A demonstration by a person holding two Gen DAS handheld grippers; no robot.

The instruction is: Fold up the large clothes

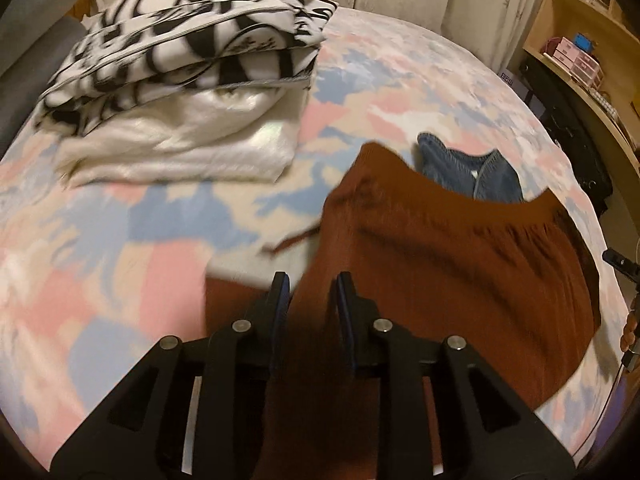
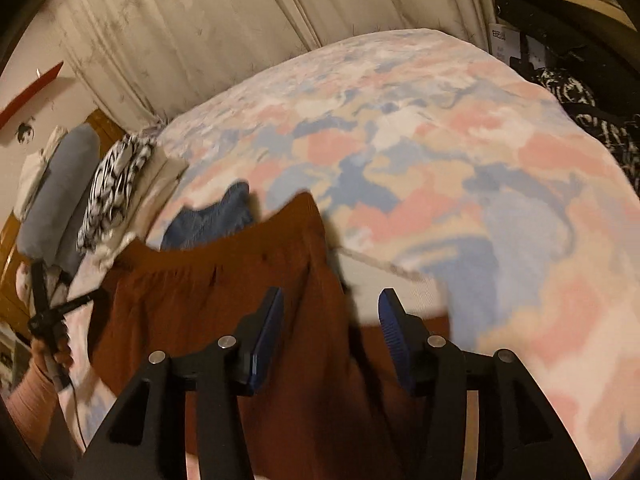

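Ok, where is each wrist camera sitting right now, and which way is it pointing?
Left wrist: behind the left gripper, looking across the bed toward the folded black-and-white printed garment; its black fingers show.
Right wrist: behind the right gripper, facing the cream curtain; the person's other hand shows at left.
Shared: rust-brown ribbed garment, blue denim piece, pastel patchwork bedcover.

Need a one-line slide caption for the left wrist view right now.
Left tool straddles a rust-brown garment on the pastel bedspread, folded clothes stack behind.
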